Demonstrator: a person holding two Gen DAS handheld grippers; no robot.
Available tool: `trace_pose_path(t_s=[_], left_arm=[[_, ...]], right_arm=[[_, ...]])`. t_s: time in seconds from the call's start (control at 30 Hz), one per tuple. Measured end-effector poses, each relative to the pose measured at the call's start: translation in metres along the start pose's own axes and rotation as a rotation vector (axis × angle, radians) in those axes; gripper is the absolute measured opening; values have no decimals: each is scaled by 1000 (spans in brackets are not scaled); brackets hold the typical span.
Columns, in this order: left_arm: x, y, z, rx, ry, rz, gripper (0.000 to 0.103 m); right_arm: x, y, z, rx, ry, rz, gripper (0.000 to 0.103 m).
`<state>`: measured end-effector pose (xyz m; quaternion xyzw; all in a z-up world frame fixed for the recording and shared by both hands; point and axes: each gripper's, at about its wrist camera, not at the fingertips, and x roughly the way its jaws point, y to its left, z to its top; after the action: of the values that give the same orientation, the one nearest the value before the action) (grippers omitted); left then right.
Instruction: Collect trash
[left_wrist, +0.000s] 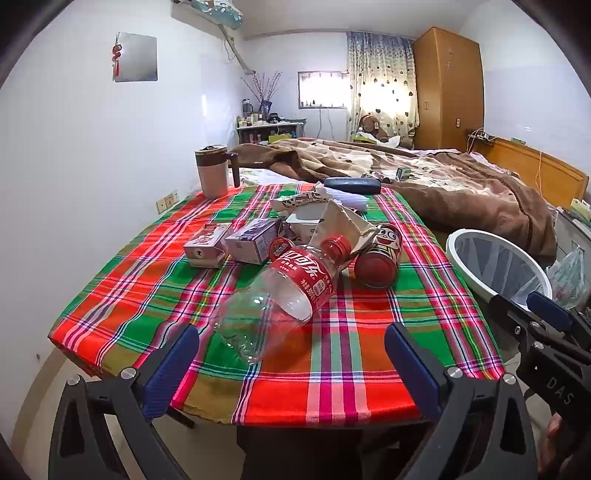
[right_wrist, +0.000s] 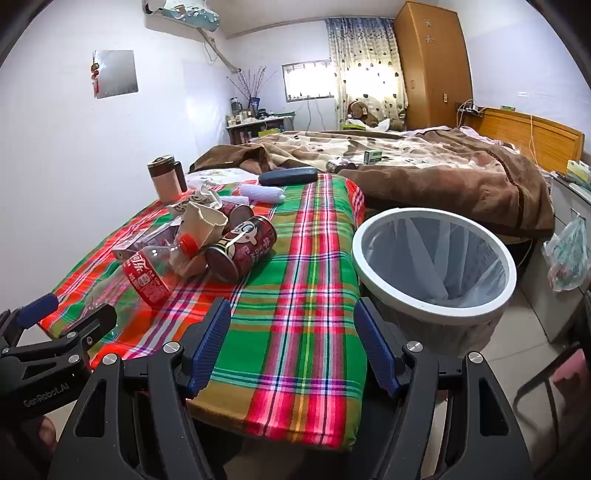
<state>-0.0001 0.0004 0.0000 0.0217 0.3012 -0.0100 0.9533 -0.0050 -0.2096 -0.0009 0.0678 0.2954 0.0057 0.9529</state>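
Observation:
An empty clear cola bottle (left_wrist: 280, 291) with a red label and cap lies on the plaid tablecloth (left_wrist: 155, 288), just beyond my open left gripper (left_wrist: 291, 350). Behind it lie a red can (left_wrist: 380, 258), two small cartons (left_wrist: 207, 245), crumpled paper (left_wrist: 340, 229) and wrappers. In the right wrist view the bottle (right_wrist: 147, 273) and the can (right_wrist: 240, 251) sit at the left. My right gripper (right_wrist: 291, 347) stands open over the table's near edge, nothing between its fingers. A white bin (right_wrist: 436, 266) with a clear liner stands on the floor right of the table.
A brown-lidded mug (left_wrist: 212, 171) and a dark case (left_wrist: 352, 184) sit at the table's far side. A bed with a brown blanket (right_wrist: 424, 170) lies behind. A plastic bag (right_wrist: 567, 254) hangs at the right, and a wardrobe (right_wrist: 432, 66) stands at the back.

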Motion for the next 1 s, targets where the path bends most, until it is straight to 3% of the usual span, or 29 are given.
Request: trace_pose_path(t_s=[1.0], left_arm=[[-5,3,1,-8,5,-2,102]], right_arm=[[-3,3,0,-2,-3,-4,71]])
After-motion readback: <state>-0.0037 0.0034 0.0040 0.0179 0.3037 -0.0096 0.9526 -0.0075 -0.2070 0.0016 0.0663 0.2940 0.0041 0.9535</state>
